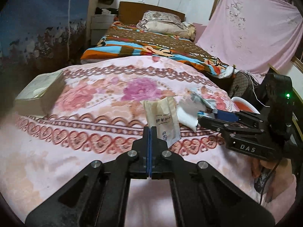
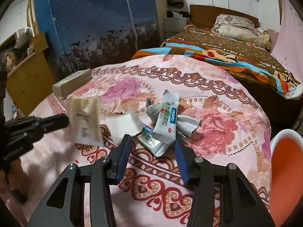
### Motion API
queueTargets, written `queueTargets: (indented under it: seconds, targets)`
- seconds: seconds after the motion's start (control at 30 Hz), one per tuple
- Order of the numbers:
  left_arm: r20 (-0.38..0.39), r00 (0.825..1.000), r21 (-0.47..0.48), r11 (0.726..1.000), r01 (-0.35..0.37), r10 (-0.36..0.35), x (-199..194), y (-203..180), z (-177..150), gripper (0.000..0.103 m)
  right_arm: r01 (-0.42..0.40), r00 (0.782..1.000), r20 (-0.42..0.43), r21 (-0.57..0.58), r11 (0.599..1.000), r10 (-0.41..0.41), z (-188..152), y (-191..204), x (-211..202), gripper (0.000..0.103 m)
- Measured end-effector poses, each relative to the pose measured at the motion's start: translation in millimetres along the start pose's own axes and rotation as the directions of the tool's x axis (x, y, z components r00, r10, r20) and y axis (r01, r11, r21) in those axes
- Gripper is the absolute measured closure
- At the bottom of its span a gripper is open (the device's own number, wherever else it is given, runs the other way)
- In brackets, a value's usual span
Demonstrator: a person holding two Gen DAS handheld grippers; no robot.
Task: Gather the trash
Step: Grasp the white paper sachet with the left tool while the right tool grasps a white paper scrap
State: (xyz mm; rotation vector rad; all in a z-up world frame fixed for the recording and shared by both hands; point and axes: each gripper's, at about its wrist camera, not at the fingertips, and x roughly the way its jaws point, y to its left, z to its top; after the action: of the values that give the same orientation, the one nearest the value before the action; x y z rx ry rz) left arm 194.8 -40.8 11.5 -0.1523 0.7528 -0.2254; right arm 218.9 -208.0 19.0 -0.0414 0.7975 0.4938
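Note:
My left gripper (image 1: 150,130) is shut on a beige paper packet (image 1: 162,119) and holds it above the pink floral blanket (image 1: 94,98); the packet also shows in the right wrist view (image 2: 83,121), pinched by the left gripper (image 2: 65,122). My right gripper (image 2: 151,141) is open, its jaws on either side of silver medicine sachets (image 2: 166,121) lying on the blanket (image 2: 217,132). A white paper scrap (image 2: 123,126) and a crumpled grey wrapper (image 2: 153,109) lie beside them. In the left wrist view the right gripper (image 1: 206,115) reaches in over the white scrap (image 1: 187,113).
An orange bin with a white rim (image 2: 284,162) stands at the right of the bed, also in the left wrist view (image 1: 244,104). A tissue box (image 1: 39,94) sits on the blanket's left. A second bed (image 1: 151,45) with a pillow lies behind.

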Motion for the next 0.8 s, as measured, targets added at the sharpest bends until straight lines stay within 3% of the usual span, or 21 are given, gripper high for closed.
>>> queueTargets:
  seconds: [0.27,0.43,0.8]
  targets:
    - [-0.025,1.0,-0.042,0.999,-0.012,0.011,3.1,10.8,-2.8,0.103,-0.038,0.998,-0.043,0.011,0.999,0.039,2.0,-1.5,9.5,0.06]
    - [-0.011,1.0,-0.032,0.999,-0.013,0.013,-1.6,7.3,-4.0,0.103,-0.034,0.999,-0.045,-0.08,0.996,0.03,-0.8,17.3,6.2,0.06]
    - [-0.094,0.994,-0.146,0.989,0.032,-0.046,14.6,29.8,-6.5,0.103,-0.004,0.997,0.074,-0.127,0.992,0.013,-3.9,28.1,-18.0,0.059]
